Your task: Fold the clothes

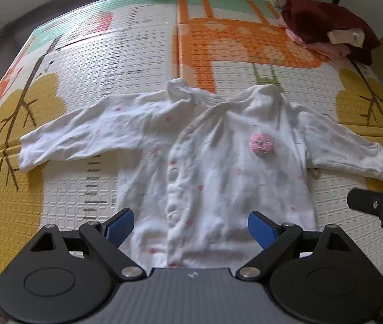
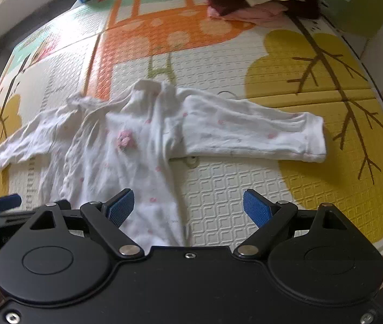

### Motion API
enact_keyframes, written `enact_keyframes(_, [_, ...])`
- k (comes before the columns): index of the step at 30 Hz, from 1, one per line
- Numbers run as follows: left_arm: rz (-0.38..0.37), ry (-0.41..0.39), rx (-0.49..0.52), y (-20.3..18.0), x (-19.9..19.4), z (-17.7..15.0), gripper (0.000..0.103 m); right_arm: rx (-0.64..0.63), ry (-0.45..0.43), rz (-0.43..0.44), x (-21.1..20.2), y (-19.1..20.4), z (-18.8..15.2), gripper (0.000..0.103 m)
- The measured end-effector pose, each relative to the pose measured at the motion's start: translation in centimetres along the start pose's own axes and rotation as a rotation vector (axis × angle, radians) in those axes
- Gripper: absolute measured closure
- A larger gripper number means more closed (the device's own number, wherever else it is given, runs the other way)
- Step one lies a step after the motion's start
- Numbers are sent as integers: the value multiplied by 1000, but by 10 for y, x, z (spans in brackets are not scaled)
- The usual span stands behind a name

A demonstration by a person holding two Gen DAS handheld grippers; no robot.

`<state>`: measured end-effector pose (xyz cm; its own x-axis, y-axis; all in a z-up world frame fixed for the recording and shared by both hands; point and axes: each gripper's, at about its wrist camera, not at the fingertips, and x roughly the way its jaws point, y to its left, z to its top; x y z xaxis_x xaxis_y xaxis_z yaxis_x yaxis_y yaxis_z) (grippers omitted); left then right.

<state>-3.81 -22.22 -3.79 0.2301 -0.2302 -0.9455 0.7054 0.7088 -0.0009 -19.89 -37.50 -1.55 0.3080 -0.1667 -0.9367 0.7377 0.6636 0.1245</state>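
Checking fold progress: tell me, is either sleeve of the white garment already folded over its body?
No. Both sleeves of the white garment lie spread out sideways on the play mat.

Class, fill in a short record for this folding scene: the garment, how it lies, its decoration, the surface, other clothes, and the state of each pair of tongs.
garment: white baby garment with small pink dots
lay: spread flat, both sleeves out to the sides, not yet folded
decoration: pink flower on the chest
surface: patterned play mat
other clothes: dark red and pink pile at the far corner
left tongs: open, empty
right tongs: open, empty
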Motion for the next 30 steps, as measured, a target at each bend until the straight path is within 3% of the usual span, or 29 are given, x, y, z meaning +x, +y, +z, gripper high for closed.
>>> enact_keyframes(14, [-88, -32, 165, -48, 9, 15, 10, 245, -37, -111, 7, -91, 17, 16])
enact_keyframes(20, [-112, -40, 238, -64, 19, 19, 10, 366, -46, -119, 13, -138, 21, 17])
enact_keyframes(30, [-312, -106, 226, -68, 27, 21, 14, 519, -19, -65, 38, -189, 25, 24])
